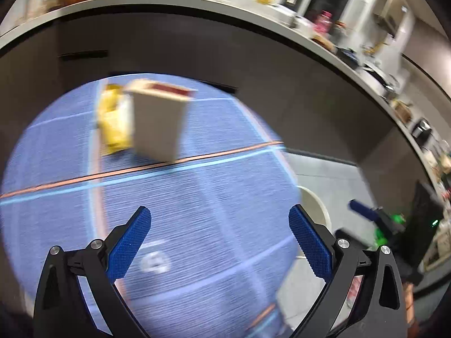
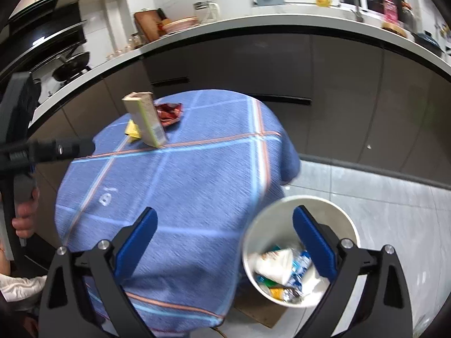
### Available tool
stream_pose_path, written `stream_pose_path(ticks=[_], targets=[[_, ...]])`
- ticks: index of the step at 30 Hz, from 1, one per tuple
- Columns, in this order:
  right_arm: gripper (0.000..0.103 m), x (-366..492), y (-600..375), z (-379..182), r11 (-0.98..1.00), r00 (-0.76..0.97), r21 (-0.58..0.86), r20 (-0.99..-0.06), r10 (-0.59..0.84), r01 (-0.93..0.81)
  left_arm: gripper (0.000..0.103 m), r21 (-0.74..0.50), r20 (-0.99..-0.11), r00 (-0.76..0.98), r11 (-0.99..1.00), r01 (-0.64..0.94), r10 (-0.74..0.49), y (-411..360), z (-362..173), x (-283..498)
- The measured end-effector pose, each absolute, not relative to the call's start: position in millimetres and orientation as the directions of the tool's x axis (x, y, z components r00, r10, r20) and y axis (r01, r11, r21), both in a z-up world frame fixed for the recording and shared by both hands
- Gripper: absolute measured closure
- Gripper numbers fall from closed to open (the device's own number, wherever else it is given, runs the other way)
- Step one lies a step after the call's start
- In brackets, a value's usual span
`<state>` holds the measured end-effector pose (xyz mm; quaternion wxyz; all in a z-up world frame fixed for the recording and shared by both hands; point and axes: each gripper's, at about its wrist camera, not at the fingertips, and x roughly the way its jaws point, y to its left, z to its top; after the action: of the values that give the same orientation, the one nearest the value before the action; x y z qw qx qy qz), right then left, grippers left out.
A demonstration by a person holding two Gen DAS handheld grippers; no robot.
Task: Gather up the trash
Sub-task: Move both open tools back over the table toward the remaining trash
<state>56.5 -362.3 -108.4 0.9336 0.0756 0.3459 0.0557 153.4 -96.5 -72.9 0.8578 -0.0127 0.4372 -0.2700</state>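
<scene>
Blue pads [image 1: 129,243] of the left gripper [image 1: 220,242] stand wide apart with nothing between them, hovering over the near part of the blue checked tablecloth [image 1: 197,197]. The right gripper [image 2: 225,242] is likewise spread and empty; its right finger hangs over the white bin [image 2: 349,225], which stands on the floor just beside the table edge and already holds crumpled wrappers [image 2: 282,264].

Remaining trash sits at the far side of the table:
- an upright beige carton [image 1: 157,124], tilted in both views by lens curve and blur;
- a yellow packet [image 1: 114,118] touching the carton's left side;
- a red wrapper [image 2: 169,112] behind the carton, visible only from the right wrist.

Recommended procedure, judged from this layout:
1. Take the carton first. It is tall and likely empty, so a side knock would probably tip it.
2. Approach level, jaws straddling the narrow faces, at mid-height.
3. Close gently; thin card may crush.
4. Keep clear of the yellow packet during closing.
5. Carry over the bin rim before releasing.

Motion blur suggests a fast approach. Slow down near the carton.
</scene>
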Motion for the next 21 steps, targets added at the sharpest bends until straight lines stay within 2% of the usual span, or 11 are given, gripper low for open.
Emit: stream_pose_path(ticks=[8, 14, 21], targets=[[0.021, 110, -314, -66, 0.964, 0.764, 0.198, -0.589, 0.263, -0.179, 0.009, -0.298, -0.739, 0.521, 0.901, 0.315, -0.427, -17, -73, 164], [0.023, 174, -265, -47, 0.956, 0.753, 0.120, -0.593, 0.284, -0.266, 0.009, -0.295, -0.735, 0.536, 0.908, 0.297, -0.414, 8, -77, 169], [0.023, 232, -230, -60, 0.952, 0.735, 0.045, -0.625, 0.263, -0.302, 0.009, -0.300, -0.736, 0.545, 0.915, 0.269, -0.402, 31, -84, 186]])
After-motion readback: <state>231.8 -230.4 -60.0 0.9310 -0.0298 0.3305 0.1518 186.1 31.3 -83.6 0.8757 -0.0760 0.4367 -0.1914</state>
